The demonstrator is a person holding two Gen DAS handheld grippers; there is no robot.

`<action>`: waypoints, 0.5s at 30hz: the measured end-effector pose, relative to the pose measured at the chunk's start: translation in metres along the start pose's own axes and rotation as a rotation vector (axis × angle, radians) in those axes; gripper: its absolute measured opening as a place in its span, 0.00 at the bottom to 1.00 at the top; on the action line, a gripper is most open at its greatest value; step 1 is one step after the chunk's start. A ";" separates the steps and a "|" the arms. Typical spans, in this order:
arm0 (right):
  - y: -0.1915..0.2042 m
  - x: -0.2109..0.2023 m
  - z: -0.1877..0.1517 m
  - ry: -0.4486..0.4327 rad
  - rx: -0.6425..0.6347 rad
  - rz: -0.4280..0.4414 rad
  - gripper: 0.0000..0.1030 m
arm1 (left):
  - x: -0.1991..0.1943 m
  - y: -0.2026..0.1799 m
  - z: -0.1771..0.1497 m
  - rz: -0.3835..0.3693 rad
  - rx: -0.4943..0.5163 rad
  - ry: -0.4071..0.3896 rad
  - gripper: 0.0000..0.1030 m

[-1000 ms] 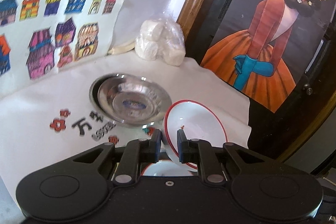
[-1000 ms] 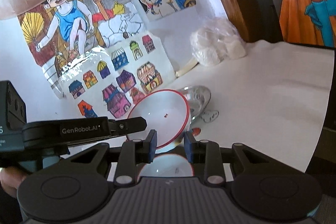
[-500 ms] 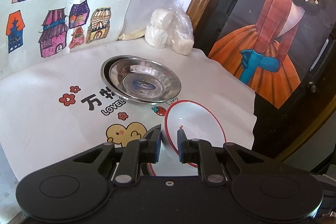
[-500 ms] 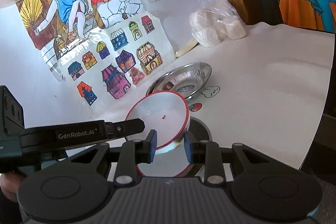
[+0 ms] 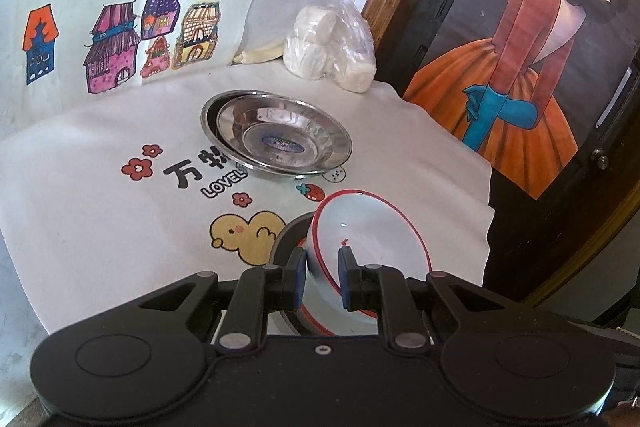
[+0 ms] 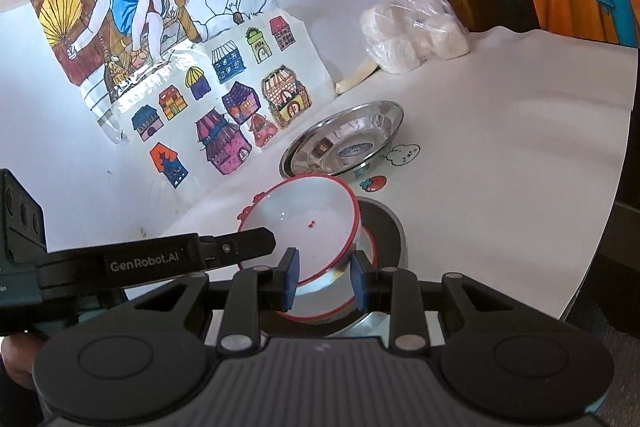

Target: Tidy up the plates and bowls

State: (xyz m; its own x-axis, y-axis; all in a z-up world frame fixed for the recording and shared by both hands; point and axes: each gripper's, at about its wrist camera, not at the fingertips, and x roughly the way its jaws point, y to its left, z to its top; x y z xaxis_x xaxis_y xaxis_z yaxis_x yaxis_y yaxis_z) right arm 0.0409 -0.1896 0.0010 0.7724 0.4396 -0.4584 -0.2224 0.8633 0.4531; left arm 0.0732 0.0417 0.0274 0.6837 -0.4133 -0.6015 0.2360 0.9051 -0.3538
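Gripping the tilted bowl (image 5: 372, 239) by its rim, the left gripper (image 5: 322, 277) must lower it squarely onto the stack (image 6: 384, 227); the right gripper (image 6: 325, 277) stands slightly open, empty.

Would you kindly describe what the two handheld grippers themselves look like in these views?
The left gripper has a smooth matte black body with two round discs, silver pivot pins and black linkage arms ending in blue-padded fingers. Seen from the side, it bears white "GenRobot.AI" lettering. The right gripper is built alike, but its body is ribbed dark grey, with blue-padded fingers too. No cables or sleeves show.
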 end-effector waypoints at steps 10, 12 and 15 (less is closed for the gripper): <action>0.000 0.001 -0.002 0.017 0.004 0.004 0.31 | 0.001 0.001 -0.003 0.018 -0.003 0.020 0.17; 0.000 0.001 -0.002 0.020 0.007 0.004 0.31 | 0.002 0.001 -0.004 0.020 -0.002 0.025 0.17; -0.001 0.002 -0.002 0.024 0.012 0.003 0.31 | 0.003 0.001 -0.004 0.024 -0.002 0.033 0.17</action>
State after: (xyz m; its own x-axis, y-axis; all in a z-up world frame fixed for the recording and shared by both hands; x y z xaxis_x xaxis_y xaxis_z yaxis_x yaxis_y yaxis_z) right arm 0.0411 -0.1890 -0.0021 0.7574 0.4479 -0.4751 -0.2172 0.8590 0.4636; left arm 0.0727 0.0406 0.0221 0.6662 -0.3949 -0.6326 0.2184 0.9144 -0.3408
